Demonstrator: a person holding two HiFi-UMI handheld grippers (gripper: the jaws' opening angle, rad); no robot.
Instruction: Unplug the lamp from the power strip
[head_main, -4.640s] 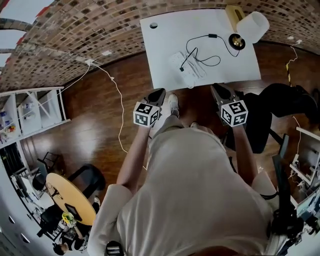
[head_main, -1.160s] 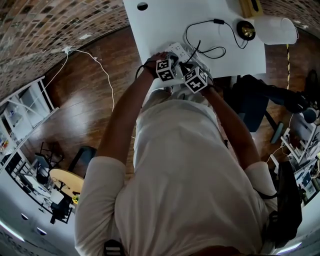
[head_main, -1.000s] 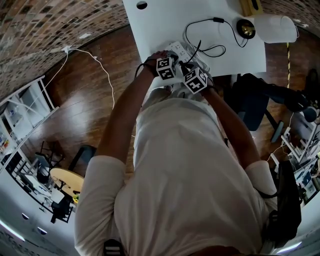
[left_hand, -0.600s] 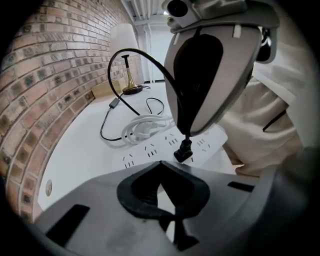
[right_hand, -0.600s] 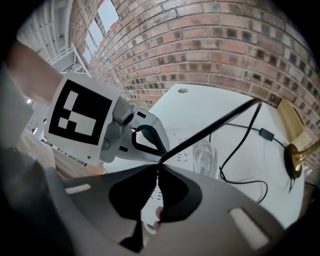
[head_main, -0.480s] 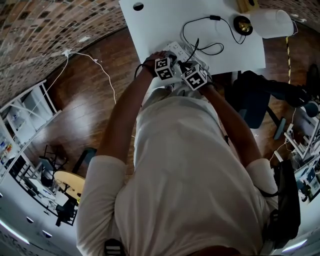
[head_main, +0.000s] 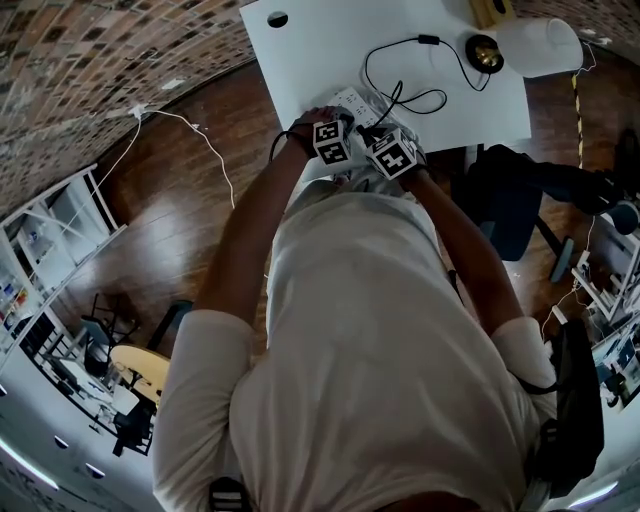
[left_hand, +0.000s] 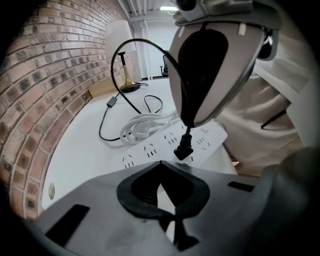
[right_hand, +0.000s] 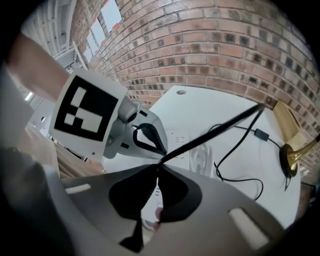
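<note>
The white power strip (head_main: 352, 100) (left_hand: 150, 150) lies near the front edge of the white table (head_main: 310, 50). A black plug (left_hand: 183, 151) stands in one of its sockets. Its black cord (right_hand: 215, 131) runs up into my right gripper (right_hand: 157, 164) (left_hand: 189, 122), which is shut on it just above the plug. The cord then loops back to the lamp, with its white shade (head_main: 535, 45) and brass base (head_main: 484, 52) (left_hand: 130, 87). My left gripper (left_hand: 160, 164) (right_hand: 162, 150) is shut, with its tips at the strip's near edge beside the plug. Whether they touch the strip I cannot tell.
The strip's own white cable (left_hand: 145, 125) lies coiled behind it. An inline switch (head_main: 428, 41) sits on the lamp cord. A cable hole (head_main: 277, 18) is at the table's far left. A brick wall (left_hand: 45, 75) runs along one side of the table, and a black chair (head_main: 510, 200) stands to the right.
Since the earliest frame both grippers have moved from the table's front edge to the power strip and stand close together. Over the last second nothing has visibly moved.
</note>
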